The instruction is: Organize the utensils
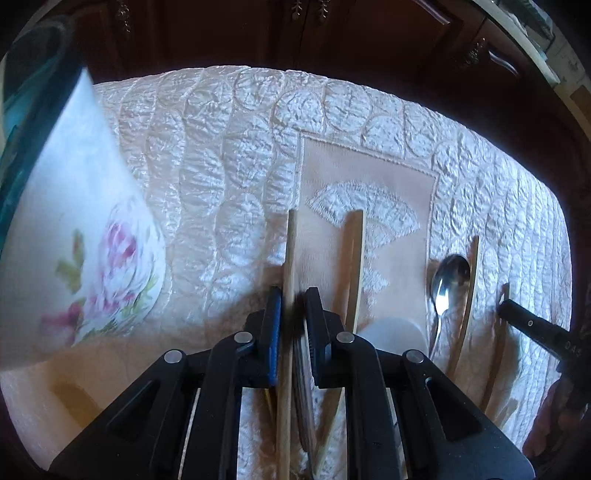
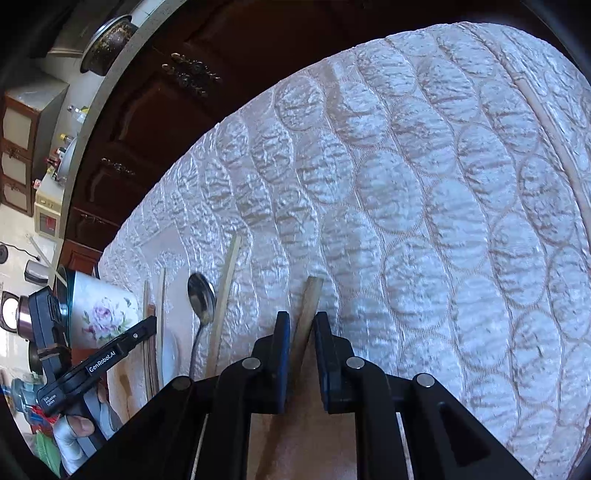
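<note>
My left gripper (image 1: 293,302) is shut on a thin wooden stick (image 1: 290,251) that points away over the quilted cloth. A second wooden stick (image 1: 354,266) lies just right of it, then a metal spoon (image 1: 445,288) and another stick (image 1: 469,291). A white cup with pink flowers (image 1: 81,236) is at the left, tilted. My right gripper (image 2: 300,325) has a wooden stick (image 2: 308,314) between its jaws with gaps on both sides. The spoon (image 2: 201,299), a stick (image 2: 225,295), the cup (image 2: 101,314) and the left gripper (image 2: 147,325) show at its left.
A white quilted cloth (image 2: 406,206) covers the table, with a plain beige panel (image 1: 369,173). Dark wooden cabinets (image 1: 295,33) stand behind the table's far edge. A white round object (image 1: 391,332) lies by the spoon handle.
</note>
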A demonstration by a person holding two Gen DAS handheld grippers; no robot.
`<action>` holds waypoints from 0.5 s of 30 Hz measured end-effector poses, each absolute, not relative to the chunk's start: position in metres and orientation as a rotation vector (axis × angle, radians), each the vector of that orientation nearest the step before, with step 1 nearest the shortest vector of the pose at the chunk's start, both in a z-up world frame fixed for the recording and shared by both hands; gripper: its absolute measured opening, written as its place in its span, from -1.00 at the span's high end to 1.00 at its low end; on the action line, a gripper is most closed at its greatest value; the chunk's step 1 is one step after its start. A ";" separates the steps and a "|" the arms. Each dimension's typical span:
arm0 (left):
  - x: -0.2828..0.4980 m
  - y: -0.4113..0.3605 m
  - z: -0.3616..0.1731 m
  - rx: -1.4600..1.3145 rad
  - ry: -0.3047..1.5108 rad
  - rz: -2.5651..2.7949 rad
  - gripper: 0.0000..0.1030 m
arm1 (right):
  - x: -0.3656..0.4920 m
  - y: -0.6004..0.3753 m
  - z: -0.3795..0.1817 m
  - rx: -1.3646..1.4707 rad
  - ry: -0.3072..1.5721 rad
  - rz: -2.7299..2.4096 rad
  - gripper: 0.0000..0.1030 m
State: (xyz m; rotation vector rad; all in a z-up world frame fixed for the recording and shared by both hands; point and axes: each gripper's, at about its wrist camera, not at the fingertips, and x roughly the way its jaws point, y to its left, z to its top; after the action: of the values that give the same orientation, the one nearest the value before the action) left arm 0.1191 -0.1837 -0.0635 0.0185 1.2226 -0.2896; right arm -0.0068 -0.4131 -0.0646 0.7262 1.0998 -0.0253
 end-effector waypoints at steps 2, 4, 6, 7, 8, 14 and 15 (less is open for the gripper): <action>0.125 -0.185 -0.063 0.012 1.227 -0.299 0.78 | -0.004 -0.412 -0.061 0.711 1.091 -0.018 0.77; 0.129 -0.184 -0.058 -0.006 1.225 -0.312 0.82 | -0.006 -0.410 -0.054 0.695 1.074 -0.014 0.80; 0.127 -0.180 -0.045 -0.027 1.207 -0.344 0.82 | -0.010 -0.407 -0.042 0.692 1.038 0.008 0.81; 0.125 -0.178 -0.038 -0.040 1.195 -0.360 0.82 | -0.013 -0.406 -0.036 0.684 1.021 0.012 0.81; 0.122 -0.175 -0.031 -0.055 1.183 -0.382 0.83 | -0.016 -0.406 -0.028 0.673 1.001 0.018 0.82; 0.098 -0.156 0.019 -0.111 1.105 -0.510 0.83 | -0.031 -0.388 0.016 0.579 0.903 0.032 0.84; 0.093 -0.152 0.028 -0.114 1.090 -0.525 0.83 | -0.033 -0.384 0.022 0.567 0.894 0.039 0.84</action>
State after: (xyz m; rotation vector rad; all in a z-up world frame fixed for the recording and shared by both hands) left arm 0.0932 -0.1520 0.0276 -0.1144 1.0900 -0.5245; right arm -0.0327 -0.3839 0.0220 0.5674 0.8936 0.0392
